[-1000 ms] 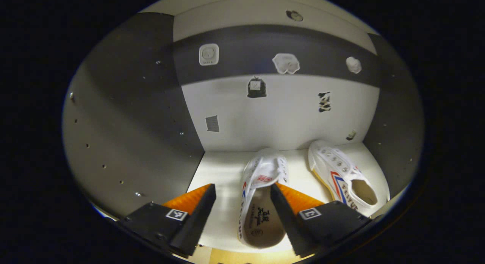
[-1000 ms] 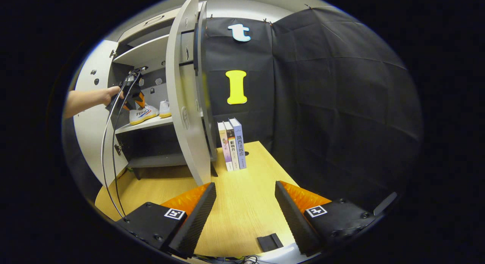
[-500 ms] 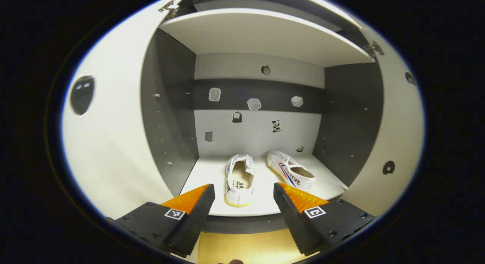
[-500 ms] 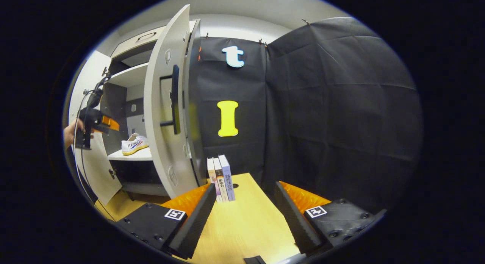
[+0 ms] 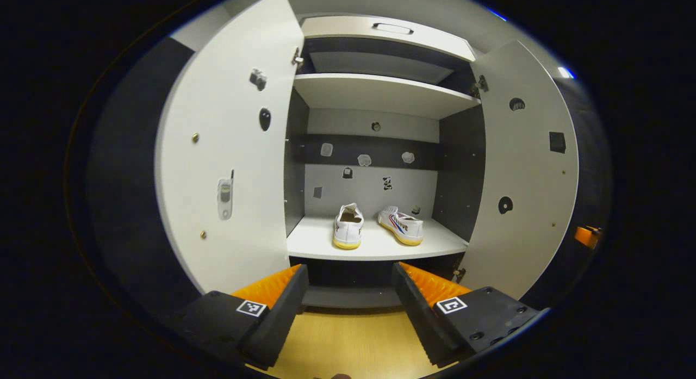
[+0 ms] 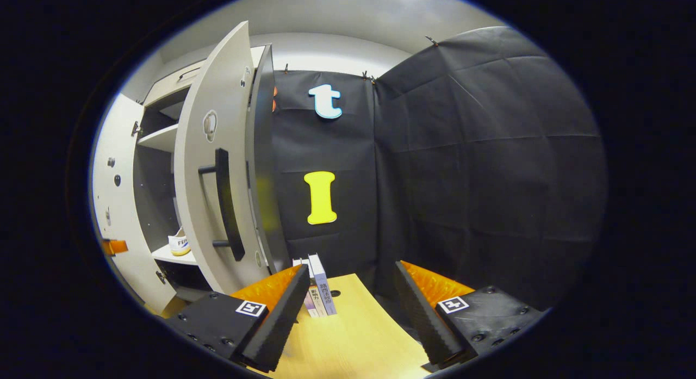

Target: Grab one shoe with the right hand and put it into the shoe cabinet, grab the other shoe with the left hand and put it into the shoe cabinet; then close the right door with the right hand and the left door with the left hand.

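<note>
In the left gripper view, the left door is seen swung wide, then both shoes side by side on the shelf of the shoe cabinet, then the right door, also open. The left tool is held spread and empty, facing the shelf. In the right gripper view, the right door's long upright handle lies up and left of the right tool, itself gaping and empty, and nearer that door. Compared with a second ago, the left tool has been drawn well back from the shoes.
</note>
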A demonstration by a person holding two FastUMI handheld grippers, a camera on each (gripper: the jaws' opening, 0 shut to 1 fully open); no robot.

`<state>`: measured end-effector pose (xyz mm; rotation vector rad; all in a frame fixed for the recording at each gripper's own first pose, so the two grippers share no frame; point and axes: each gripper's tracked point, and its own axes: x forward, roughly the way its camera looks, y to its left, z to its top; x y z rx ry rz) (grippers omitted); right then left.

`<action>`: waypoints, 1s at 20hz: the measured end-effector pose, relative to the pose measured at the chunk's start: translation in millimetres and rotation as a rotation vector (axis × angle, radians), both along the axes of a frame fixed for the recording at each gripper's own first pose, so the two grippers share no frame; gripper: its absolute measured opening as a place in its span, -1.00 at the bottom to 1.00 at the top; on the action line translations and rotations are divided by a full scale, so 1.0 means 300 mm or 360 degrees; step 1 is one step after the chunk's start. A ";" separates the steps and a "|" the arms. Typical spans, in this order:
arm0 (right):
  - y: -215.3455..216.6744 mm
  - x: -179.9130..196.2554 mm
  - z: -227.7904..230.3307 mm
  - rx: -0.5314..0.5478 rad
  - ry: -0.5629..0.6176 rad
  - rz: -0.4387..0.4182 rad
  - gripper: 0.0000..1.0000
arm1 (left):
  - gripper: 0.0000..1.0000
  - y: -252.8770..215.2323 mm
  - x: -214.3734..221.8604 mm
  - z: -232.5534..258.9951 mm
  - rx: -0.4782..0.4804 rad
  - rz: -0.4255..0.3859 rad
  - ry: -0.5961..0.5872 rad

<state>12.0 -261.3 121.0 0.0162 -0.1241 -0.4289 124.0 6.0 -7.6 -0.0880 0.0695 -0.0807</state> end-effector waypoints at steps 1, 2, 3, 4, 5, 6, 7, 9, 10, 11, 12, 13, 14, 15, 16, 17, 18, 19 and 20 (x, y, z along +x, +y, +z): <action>-0.005 0.026 0.012 0.0001 0.0019 0.0017 0.97 | 0.94 0.006 -0.025 -0.011 -0.0012 -0.0012 -0.0016; -0.004 0.051 0.032 0.0009 0.0029 0.0037 0.97 | 0.94 0.010 -0.041 -0.032 -0.0005 -0.0028 -0.0016; 0.007 0.080 0.057 0.0028 0.0032 0.0076 1.00 | 0.92 0.020 -0.058 -0.059 0.0015 -0.0035 0.0001; 0.017 0.109 0.090 0.0044 0.0017 0.0111 0.97 | 0.91 0.032 -0.067 -0.083 0.0027 -0.0036 0.0024; 0.027 0.136 0.115 0.0057 0.0008 0.0145 0.97 | 0.91 0.042 -0.080 -0.097 0.0024 -0.0030 0.0042; 0.032 0.164 0.129 0.0066 0.0008 0.0170 0.97 | 0.91 0.046 -0.092 -0.106 0.0008 -0.0028 0.0048; 0.036 0.187 0.140 0.0065 0.0014 0.0188 0.97 | 0.90 0.048 -0.107 -0.112 -0.0011 -0.0028 0.0052; 0.062 0.223 0.164 0.0043 0.0012 0.0231 0.97 | 0.90 0.061 -0.112 -0.114 -0.0029 -0.0004 0.0069; 0.090 0.241 0.171 0.0047 0.0011 0.0266 1.00 | 0.90 0.065 -0.119 -0.116 -0.0032 0.0005 0.0073; 0.117 0.255 0.176 0.0053 0.0013 0.0301 0.97 | 0.91 0.065 -0.128 -0.116 -0.0034 0.0003 0.0076; 0.133 0.266 0.172 0.0047 0.0017 0.0324 0.97 | 0.90 0.066 -0.130 -0.115 -0.0036 0.0004 0.0076; 0.146 0.275 0.170 0.0036 0.0022 0.0340 0.97 | 0.91 0.070 -0.131 -0.112 -0.0033 0.0010 0.0071; 0.156 0.283 0.165 0.0028 0.0031 0.0347 0.97 | 0.90 0.076 -0.132 -0.113 -0.0027 0.0016 0.0070; 0.156 0.276 0.173 0.0016 0.0025 0.0341 0.97 | 0.90 0.081 -0.136 -0.114 -0.0020 0.0019 0.0073; 0.154 0.283 0.173 0.0005 0.0031 0.0331 0.95 | 0.90 0.085 -0.136 -0.117 -0.0016 0.0025 0.0075; 0.160 0.283 0.170 -0.0005 0.0035 0.0333 0.94 | 0.90 0.088 -0.141 -0.120 -0.0018 0.0028 0.0078; 0.168 0.283 0.171 -0.0023 0.0039 0.0334 1.00 | 0.90 0.089 -0.143 -0.125 -0.0026 0.0025 0.0081; 0.174 0.283 0.175 -0.0043 0.0040 0.0328 0.95 | 0.90 0.090 -0.153 -0.128 -0.0029 0.0022 0.0084; 0.179 0.280 0.181 -0.0066 0.0041 0.0321 1.00 | 0.91 0.096 -0.157 -0.131 -0.0025 0.0025 0.0085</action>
